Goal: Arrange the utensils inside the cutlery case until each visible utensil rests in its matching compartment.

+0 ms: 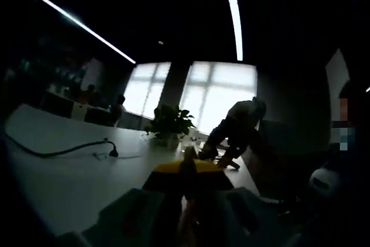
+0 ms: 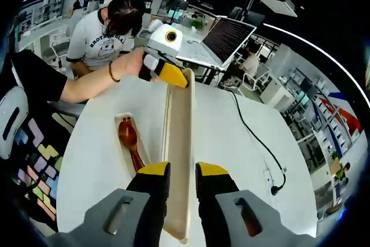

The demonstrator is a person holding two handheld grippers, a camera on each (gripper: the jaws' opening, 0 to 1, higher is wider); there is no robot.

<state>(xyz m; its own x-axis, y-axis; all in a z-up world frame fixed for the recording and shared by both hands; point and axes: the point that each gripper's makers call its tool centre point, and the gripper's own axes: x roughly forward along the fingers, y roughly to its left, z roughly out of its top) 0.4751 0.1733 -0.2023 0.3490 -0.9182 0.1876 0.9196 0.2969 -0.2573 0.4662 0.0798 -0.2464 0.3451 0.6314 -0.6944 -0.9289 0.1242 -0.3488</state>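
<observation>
The white counter (image 2: pixel 231 137) carries everything, and a person in a printed T-shirt (image 2: pixel 95 39) sits at its far edge with one arm stretched along it. On the counter lies the cutlery case: a long pale lid (image 2: pixel 179 143) held up on its edge, running from the right tongs (image 2: pixel 180 179) away to the left tongs (image 2: pixel 173 75), and beside it the shallow white tray (image 2: pixel 124 128) lying flat. A reddish-brown wooden spoon (image 2: pixel 130 142) rests in the tray, bowl toward the person, handle toward the camera. A black cable (image 2: pixel 254 134) trails over the counter to a plug near the right edge, well apart from the case. An open laptop (image 2: pixel 228 37) stands beyond the far end of the lid.

The right tongs, yellow-tipped, are clamped on the near end of the lid. The left tongs grip its far end; the left gripper view is very dark, but their tips (image 1: pixel 188 173) seem pressed against the lid's thin edge. A potted plant (image 1: pixel 169 122) stands farther along the counter there
</observation>
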